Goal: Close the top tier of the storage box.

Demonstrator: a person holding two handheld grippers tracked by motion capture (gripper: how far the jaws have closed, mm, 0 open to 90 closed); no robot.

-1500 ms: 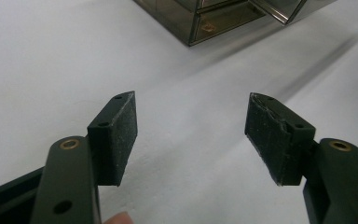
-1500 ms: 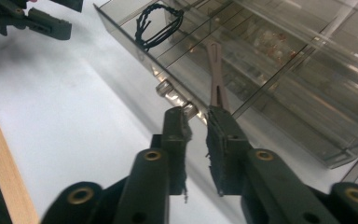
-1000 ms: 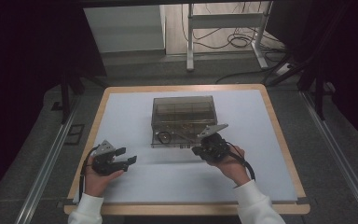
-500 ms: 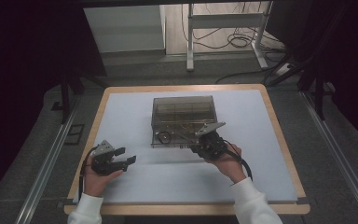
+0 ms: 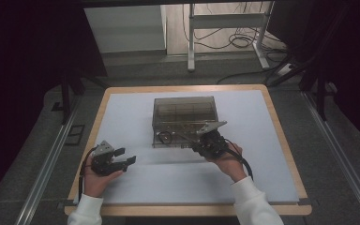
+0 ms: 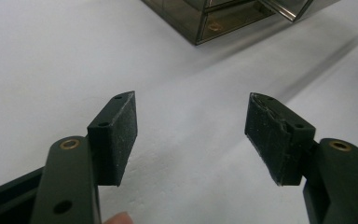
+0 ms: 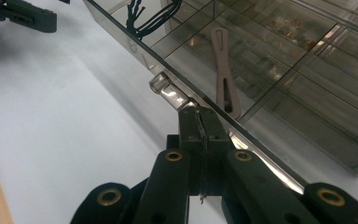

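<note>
A smoky clear plastic organiser box (image 5: 183, 108) stands mid-table, divided into compartments. Under its lid lie a black cable loop (image 7: 144, 18) and a beige strip (image 7: 223, 70). My right gripper (image 5: 198, 145) is at the box's front edge. In the right gripper view its jaws (image 7: 198, 115) are shut on the thin front lip of the lid (image 7: 261, 93), right beside the clear latch tab (image 7: 168, 91). My left gripper (image 5: 127, 156) rests low over the mat at the front left, well apart from the box. It is open, with nothing between its pads (image 6: 119, 123).
A white mat (image 5: 262, 140) covers the wood-rimmed table (image 5: 281, 136). The left gripper (image 7: 23, 16) also shows far off in the right gripper view. Beyond the table are a floor with cables (image 5: 234, 42) and a white frame's legs (image 5: 191, 51).
The right hand has shifted very slightly at the box's front edge. The left hand and the box look unchanged.
</note>
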